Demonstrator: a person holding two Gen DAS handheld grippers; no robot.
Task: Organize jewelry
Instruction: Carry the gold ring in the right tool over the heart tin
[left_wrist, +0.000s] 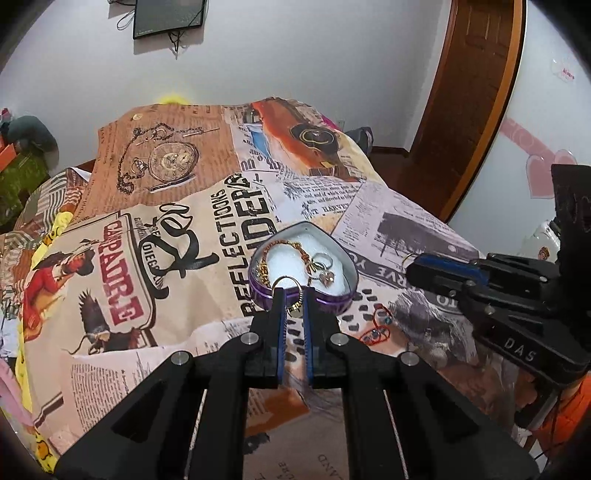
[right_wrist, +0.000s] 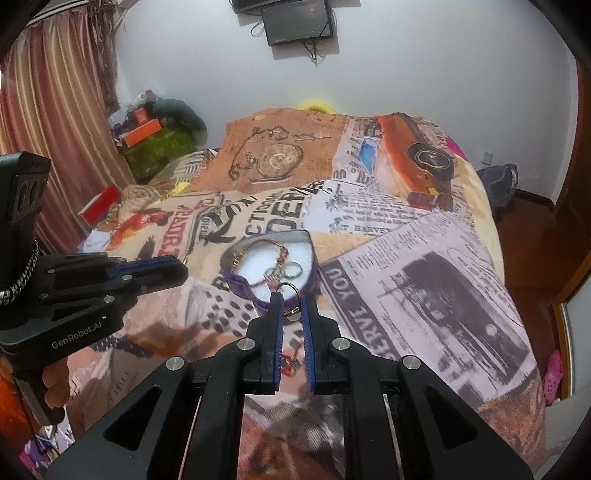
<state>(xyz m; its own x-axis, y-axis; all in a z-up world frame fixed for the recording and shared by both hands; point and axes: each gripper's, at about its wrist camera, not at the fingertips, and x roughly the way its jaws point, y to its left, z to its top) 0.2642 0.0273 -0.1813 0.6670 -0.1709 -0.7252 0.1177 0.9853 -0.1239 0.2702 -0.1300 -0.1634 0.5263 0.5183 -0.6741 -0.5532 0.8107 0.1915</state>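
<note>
Home bedroom: bed (right_wrist: 424, 258), curtains (right_wrist: 55, 129).

A bed carries everything, covered by a printed bedspread (left_wrist: 177, 229) of newspaper clippings, a pocket watch, an orange vintage car and bold black lettering. Near its middle sits a heart-shaped purple tin (left_wrist: 303, 266), open, lined in white — inside lie a gold chain bracelet (left_wrist: 291, 247) along the far side, a silver ring (left_wrist: 323, 260) and a small pendant (left_wrist: 328, 277) touching it. On the cloth just beside the tin, nearer the camera, lies a red cord bracelet (left_wrist: 376, 328) with blue beads. At the far left edge, yellow bedding (left_wrist: 61, 221) shows beneath the spread.
</note>
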